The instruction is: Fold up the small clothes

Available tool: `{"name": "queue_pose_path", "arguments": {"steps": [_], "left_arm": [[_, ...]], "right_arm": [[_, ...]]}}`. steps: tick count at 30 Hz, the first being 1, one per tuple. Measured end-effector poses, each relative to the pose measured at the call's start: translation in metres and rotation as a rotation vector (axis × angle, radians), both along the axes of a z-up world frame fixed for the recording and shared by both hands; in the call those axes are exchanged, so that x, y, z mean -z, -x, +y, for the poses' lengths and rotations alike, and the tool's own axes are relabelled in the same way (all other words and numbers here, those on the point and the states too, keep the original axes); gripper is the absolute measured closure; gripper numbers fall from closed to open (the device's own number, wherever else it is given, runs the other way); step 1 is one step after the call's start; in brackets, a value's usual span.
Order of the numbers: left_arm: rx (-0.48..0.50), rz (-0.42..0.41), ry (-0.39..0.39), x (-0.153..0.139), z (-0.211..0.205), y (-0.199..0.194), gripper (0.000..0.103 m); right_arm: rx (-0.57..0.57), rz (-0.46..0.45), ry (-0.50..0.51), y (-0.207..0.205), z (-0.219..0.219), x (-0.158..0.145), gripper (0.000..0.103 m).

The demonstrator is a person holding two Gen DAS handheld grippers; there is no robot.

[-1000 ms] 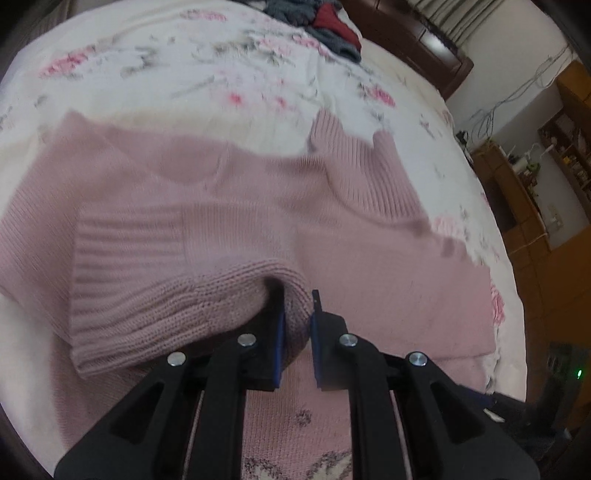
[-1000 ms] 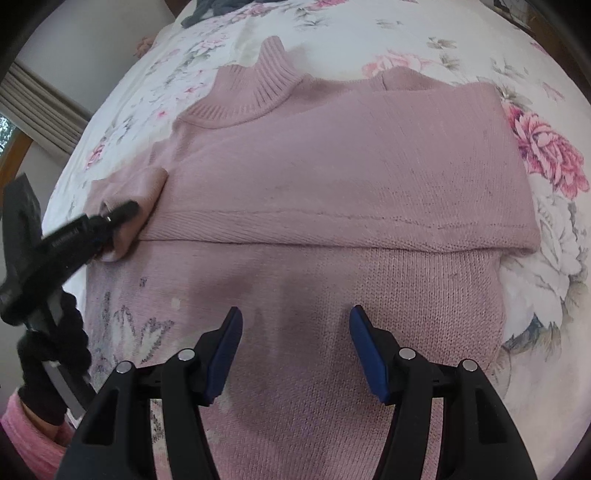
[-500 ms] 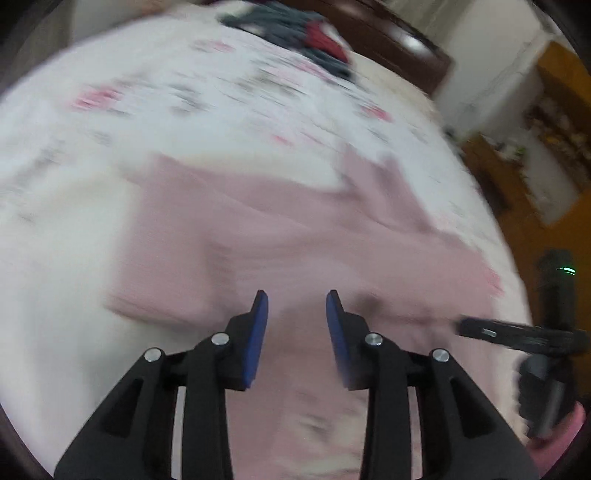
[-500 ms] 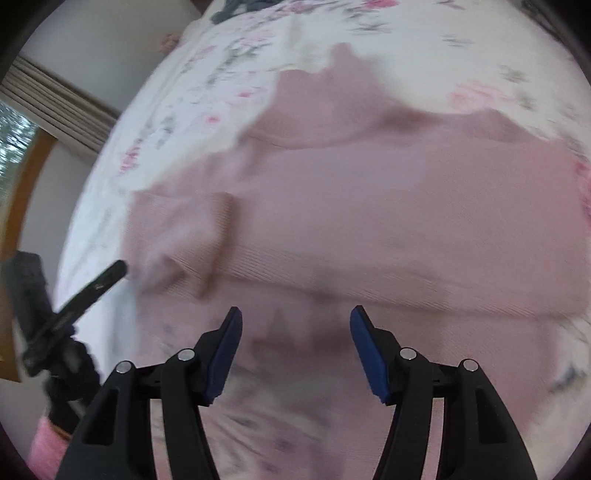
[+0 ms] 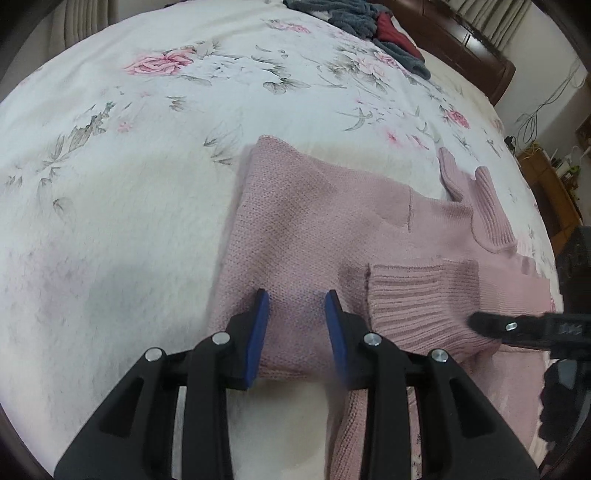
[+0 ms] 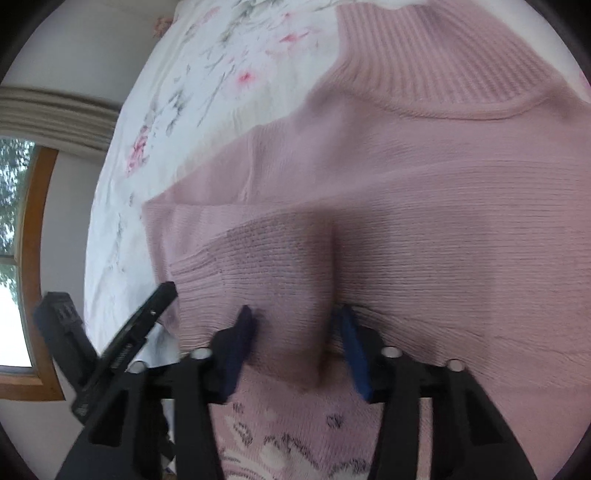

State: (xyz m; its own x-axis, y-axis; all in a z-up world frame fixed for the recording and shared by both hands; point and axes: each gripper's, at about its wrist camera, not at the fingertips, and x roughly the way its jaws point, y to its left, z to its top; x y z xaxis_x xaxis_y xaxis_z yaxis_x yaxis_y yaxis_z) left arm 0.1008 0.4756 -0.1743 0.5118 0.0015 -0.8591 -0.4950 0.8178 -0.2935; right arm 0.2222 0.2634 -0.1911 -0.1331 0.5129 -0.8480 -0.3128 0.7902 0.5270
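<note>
Left wrist — sweater (image 5: 332, 221) on floral bedspread (image 5: 129, 166).

A bedroom with a large bed under a flowered white cover.

The bed (image 5: 155, 155) has a dark wooden headboard (image 5: 465, 40) at its far end, with a heap of grey and red clothes (image 5: 373, 29) beside it. A pale wall (image 5: 543, 70) carries trailing cables (image 5: 546, 107) above a wooden cabinet (image 5: 550, 192). Daylight enters through a wood-framed window (image 6: 18, 258) below a curtain (image 6: 55, 110).
</note>
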Motion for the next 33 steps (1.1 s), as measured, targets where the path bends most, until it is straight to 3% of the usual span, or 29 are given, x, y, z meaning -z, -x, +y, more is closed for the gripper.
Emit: {"name": "queue_pose_path", "arguments": {"steps": [4, 8, 14, 16, 21, 27, 31, 33], "left_arm": [[-0.007, -0.018, 0.021, -0.015, -0.001, 0.001, 0.071], [0.009, -0.053, -0.006, -0.035, -0.008, -0.003, 0.071], [0.074, -0.04, -0.017, -0.037, -0.04, -0.028, 0.071], [0.089, -0.015, -0.023, -0.03, -0.051, -0.037, 0.071], [0.107, 0.074, -0.055, -0.004, -0.07, -0.051, 0.071], [0.114, 0.09, -0.05, 0.003, -0.065, -0.053, 0.071], [0.105, 0.094, -0.035, 0.004, -0.062, -0.052, 0.071], [0.096, 0.095, -0.02, 0.0, -0.061, -0.051, 0.07]], "right_arm": [[-0.027, -0.027, -0.007, 0.002, -0.002, -0.005, 0.088], [-0.005, -0.068, -0.063, -0.003, -0.029, -0.035, 0.089], [0.023, -0.21, -0.001, -0.017, -0.08, -0.077, 0.089], [0.035, -0.239, 0.059, -0.023, -0.091, -0.075, 0.089], [0.077, -0.171, 0.102, -0.034, -0.11, -0.041, 0.089], [0.094, -0.14, 0.147, -0.037, -0.121, -0.011, 0.086], [0.086, -0.151, 0.167, -0.036, -0.12, -0.016, 0.082], [0.093, -0.21, 0.205, -0.031, -0.118, -0.035, 0.073]]}}
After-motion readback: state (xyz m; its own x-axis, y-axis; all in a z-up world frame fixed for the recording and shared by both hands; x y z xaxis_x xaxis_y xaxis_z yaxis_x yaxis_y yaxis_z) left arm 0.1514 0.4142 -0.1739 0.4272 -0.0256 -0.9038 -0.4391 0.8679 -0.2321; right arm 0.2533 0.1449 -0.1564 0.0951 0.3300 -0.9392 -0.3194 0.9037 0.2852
